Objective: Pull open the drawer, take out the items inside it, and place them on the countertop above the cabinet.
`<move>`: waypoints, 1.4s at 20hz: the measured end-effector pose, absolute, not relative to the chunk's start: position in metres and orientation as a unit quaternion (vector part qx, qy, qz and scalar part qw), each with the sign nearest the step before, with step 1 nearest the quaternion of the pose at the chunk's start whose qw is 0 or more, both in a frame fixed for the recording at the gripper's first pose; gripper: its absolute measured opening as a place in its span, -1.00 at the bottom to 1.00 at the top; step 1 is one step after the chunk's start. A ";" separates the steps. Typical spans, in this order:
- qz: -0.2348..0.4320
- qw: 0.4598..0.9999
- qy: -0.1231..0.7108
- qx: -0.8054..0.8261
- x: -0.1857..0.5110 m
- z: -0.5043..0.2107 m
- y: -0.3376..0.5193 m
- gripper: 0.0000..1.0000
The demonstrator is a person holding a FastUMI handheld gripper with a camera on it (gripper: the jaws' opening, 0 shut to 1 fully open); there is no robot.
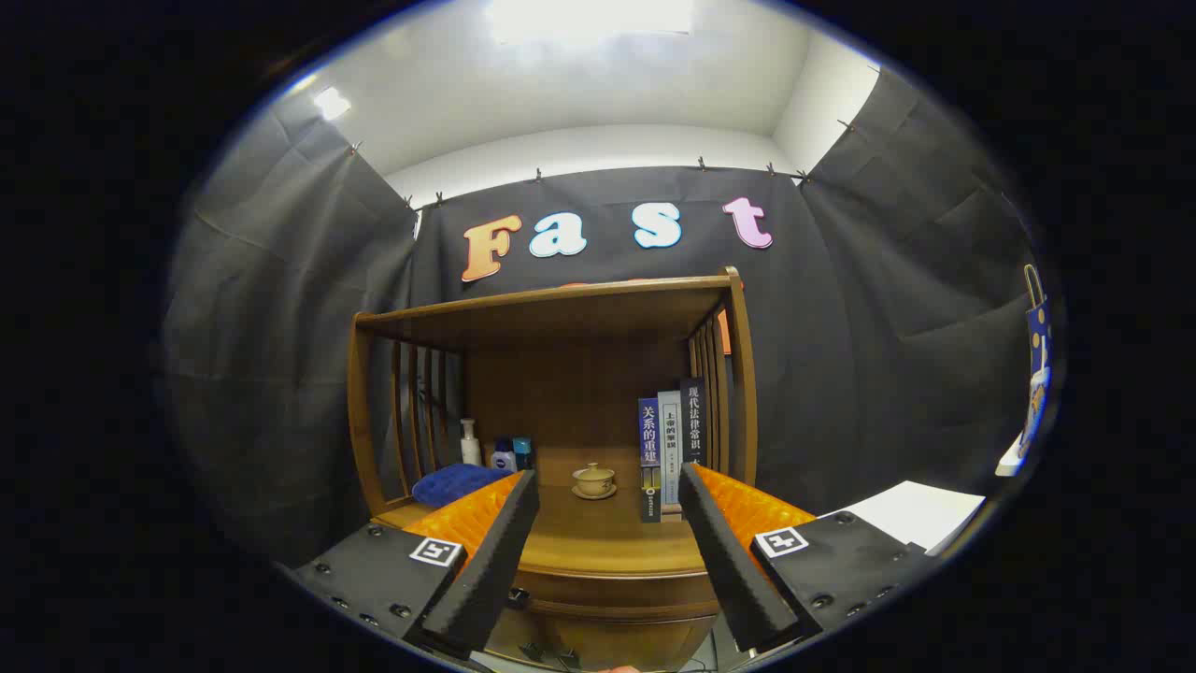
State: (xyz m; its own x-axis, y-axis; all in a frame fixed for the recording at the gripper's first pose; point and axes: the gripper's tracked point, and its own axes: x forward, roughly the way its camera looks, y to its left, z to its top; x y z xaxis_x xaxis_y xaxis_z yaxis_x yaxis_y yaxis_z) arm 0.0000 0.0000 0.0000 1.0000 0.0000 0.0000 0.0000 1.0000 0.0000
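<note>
A wooden cabinet stands straight ahead, and its countertop point(607, 547) lies just beyond my fingertips. Below the top's rounded front edge, the drawer front point(617, 608) shows between and under the fingers; it looks closed, and I make out no handle. My gripper point(607, 481) is open, fingers spread wide, nothing between them. It hovers level with the countertop's front edge. The drawer's contents are hidden.
On the countertop stand a lidded teacup on a saucer point(594, 480), three upright books point(669, 449) at the right, a blue cloth point(458, 484) and small bottles point(493, 451) at the left. A shelf with slatted sides point(561, 304) roofs the top. White paper point(916, 514) lies to the right.
</note>
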 end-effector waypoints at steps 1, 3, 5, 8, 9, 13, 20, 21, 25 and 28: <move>-0.001 1.000 0.000 0.001 0.000 0.000 0.000 0.96; 0.000 1.000 0.004 0.005 0.001 -0.002 0.001 0.96; 0.001 1.000 0.010 0.009 0.003 -0.006 0.000 0.96; 0.001 1.000 0.024 0.011 0.006 -0.015 -0.001 0.96; -0.002 1.000 0.023 0.013 0.006 -0.014 -0.003 0.96; -0.004 1.000 0.021 0.013 -0.007 -0.018 -0.003 0.96; 0.000 1.000 0.023 0.010 -0.019 -0.025 0.004 0.96; -0.002 1.000 0.023 0.013 -0.019 -0.024 0.002 0.96; -0.010 1.000 0.013 0.005 -0.021 -0.015 -0.005 0.96; -0.014 1.000 0.006 0.003 -0.022 -0.012 -0.005 0.96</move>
